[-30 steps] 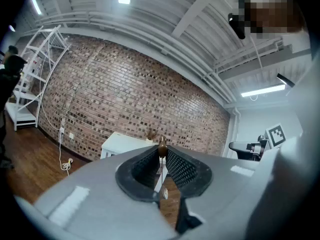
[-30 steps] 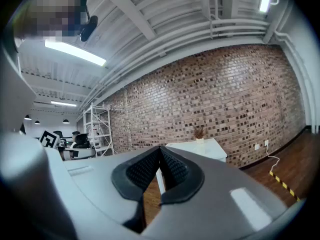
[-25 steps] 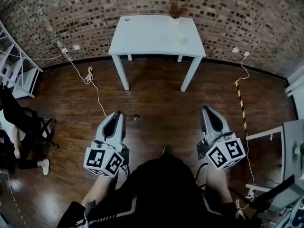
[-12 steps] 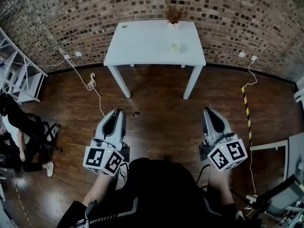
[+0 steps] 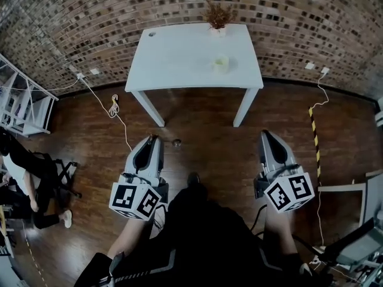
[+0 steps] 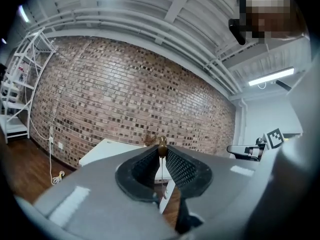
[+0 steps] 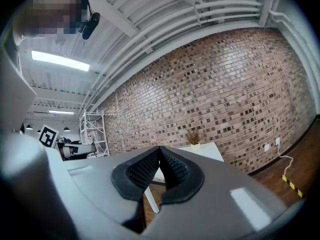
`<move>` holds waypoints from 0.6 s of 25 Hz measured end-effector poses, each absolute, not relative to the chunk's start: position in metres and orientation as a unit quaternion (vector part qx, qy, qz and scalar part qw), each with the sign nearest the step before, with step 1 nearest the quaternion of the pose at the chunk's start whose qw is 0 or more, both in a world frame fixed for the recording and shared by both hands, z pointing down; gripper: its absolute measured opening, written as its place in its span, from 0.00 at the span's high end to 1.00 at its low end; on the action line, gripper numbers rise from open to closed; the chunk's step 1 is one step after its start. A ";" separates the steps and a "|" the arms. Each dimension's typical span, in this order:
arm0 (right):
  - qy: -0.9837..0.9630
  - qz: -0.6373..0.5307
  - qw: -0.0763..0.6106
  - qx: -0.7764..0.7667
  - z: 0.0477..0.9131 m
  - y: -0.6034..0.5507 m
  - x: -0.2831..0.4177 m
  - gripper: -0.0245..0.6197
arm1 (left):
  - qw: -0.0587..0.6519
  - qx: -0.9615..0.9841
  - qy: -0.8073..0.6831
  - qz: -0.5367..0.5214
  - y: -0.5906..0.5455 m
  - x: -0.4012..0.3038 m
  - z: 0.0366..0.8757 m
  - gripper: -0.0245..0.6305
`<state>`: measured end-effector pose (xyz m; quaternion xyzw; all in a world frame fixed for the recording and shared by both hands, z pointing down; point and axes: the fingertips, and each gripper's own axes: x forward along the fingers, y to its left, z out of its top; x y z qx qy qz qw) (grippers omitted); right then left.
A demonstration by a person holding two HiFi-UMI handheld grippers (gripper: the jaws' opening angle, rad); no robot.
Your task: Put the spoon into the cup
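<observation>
Reaching the cup (image 5: 221,63), right of centre on the white table (image 5: 173,55), wants a level left gripper (image 6: 161,147), pinching a small brown thing, perhaps the spoon; the right gripper (image 7: 159,149) is pressed together, empty.

Holds the left tool (image 5: 151,140) level and straight ahead, out beyond the bare left forearm (image 5: 122,243), with its marker cube (image 5: 136,201) nearest the body. Pinches a small brown thing (image 6: 161,144) at the very tips of the nearly closed jaws, too small to identify. Holds the right tool (image 5: 266,135) parallel to the left and well apart from it, ahead of the right forearm (image 5: 276,226), cube again at the rear. Presses that tool's jaws together, tips touching. Shows a dark-clothed torso (image 5: 197,244) between the forearms, one shoe tip (image 5: 192,178) poking out ahead.
</observation>
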<state>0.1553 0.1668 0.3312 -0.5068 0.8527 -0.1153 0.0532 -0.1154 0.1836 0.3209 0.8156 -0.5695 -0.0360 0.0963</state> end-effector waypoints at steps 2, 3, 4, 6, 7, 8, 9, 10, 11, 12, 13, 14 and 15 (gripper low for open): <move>0.856 -0.105 0.056 -0.503 0.322 0.152 0.153 0.95 | 0.083 0.822 -0.563 -0.034 0.164 -0.114 0.314 0.91; 0.858 -0.099 0.051 -0.501 0.318 0.143 0.152 0.95 | 0.079 0.823 -0.562 -0.035 0.155 -0.114 0.310 0.91; 0.857 -0.096 0.046 -0.504 0.316 0.134 0.152 0.95 | 0.079 0.824 -0.560 -0.038 0.146 -0.114 0.307 0.91; 0.852 -0.102 0.043 -0.512 0.317 0.117 0.150 0.95 | 0.084 0.824 -0.558 -0.041 0.131 -0.120 0.307 0.91; 0.850 -0.106 0.045 -0.513 0.317 0.110 0.146 0.95 | 0.087 0.825 -0.558 -0.042 0.125 -0.125 0.308 0.91; 0.851 -0.107 0.046 -0.513 0.315 0.102 0.140 0.95 | 0.089 0.824 -0.557 -0.043 0.117 -0.130 0.308 0.91; 0.853 -0.105 0.044 -0.510 0.313 0.094 0.134 0.95 | 0.091 0.824 -0.557 -0.045 0.109 -0.135 0.309 0.91; 0.855 -0.101 0.041 -0.506 0.311 0.086 0.128 0.95 | 0.092 0.824 -0.557 -0.049 0.099 -0.140 0.309 0.91; 0.858 -0.097 0.037 -0.504 0.310 0.078 0.123 0.95 | 0.093 0.824 -0.557 -0.052 0.090 -0.144 0.311 0.91; 0.859 -0.096 0.035 -0.502 0.310 0.071 0.119 0.95 | 0.096 0.823 -0.557 -0.055 0.082 -0.148 0.314 0.91; 0.859 -0.096 0.033 -0.503 0.310 0.064 0.116 0.95 | 0.102 0.822 -0.557 -0.056 0.074 -0.151 0.317 0.91; 0.858 -0.096 0.032 -0.504 0.311 0.057 0.113 0.95 | 0.108 0.822 -0.557 -0.057 0.067 -0.154 0.319 0.91; 0.856 -0.096 0.033 -0.507 0.311 0.049 0.112 0.95 | 0.111 0.822 -0.556 -0.057 0.060 -0.157 0.321 0.91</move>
